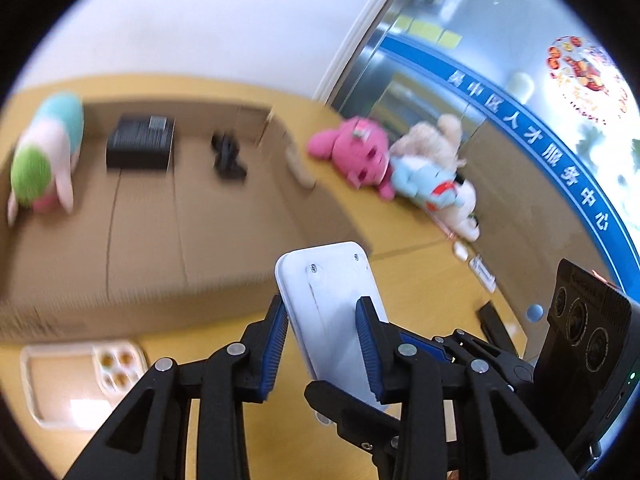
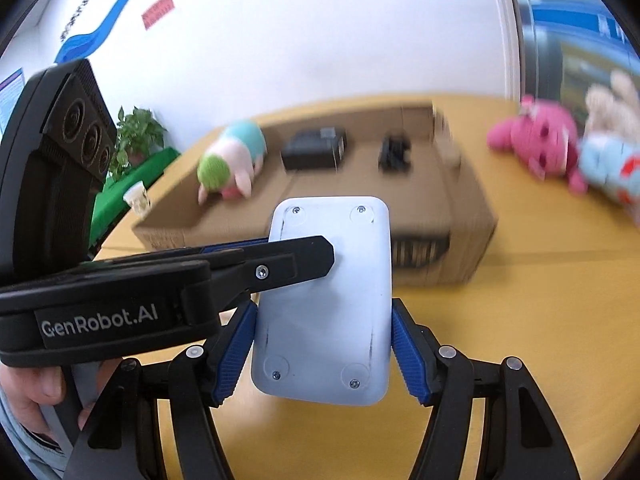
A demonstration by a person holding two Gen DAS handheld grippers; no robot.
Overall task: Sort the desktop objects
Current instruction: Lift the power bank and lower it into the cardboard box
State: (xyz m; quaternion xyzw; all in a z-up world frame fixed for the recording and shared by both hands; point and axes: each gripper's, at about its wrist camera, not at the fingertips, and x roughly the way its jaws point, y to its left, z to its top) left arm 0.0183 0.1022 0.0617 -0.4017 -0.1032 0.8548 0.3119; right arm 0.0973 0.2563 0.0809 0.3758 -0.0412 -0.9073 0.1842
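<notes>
White flat rounded-rect plastic device (image 2: 326,304), underside w/ screws facing cam, held off the yellow worktop (image 2: 540,280) by both tongs. Right tongs (image 2: 324,348) clamp its long edges; left tongs (image 1: 322,336) clamp its left side, coming in from left. Far behind: open brown cardboard box (image 1: 160,220) w/ green-headed pastel plush (image 1: 44,160), black box (image 1: 140,142). Pink plush (image 1: 356,152) right of box.

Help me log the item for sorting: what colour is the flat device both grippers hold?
White device, with small screws at its corners; clearest in the right wrist view.
</notes>
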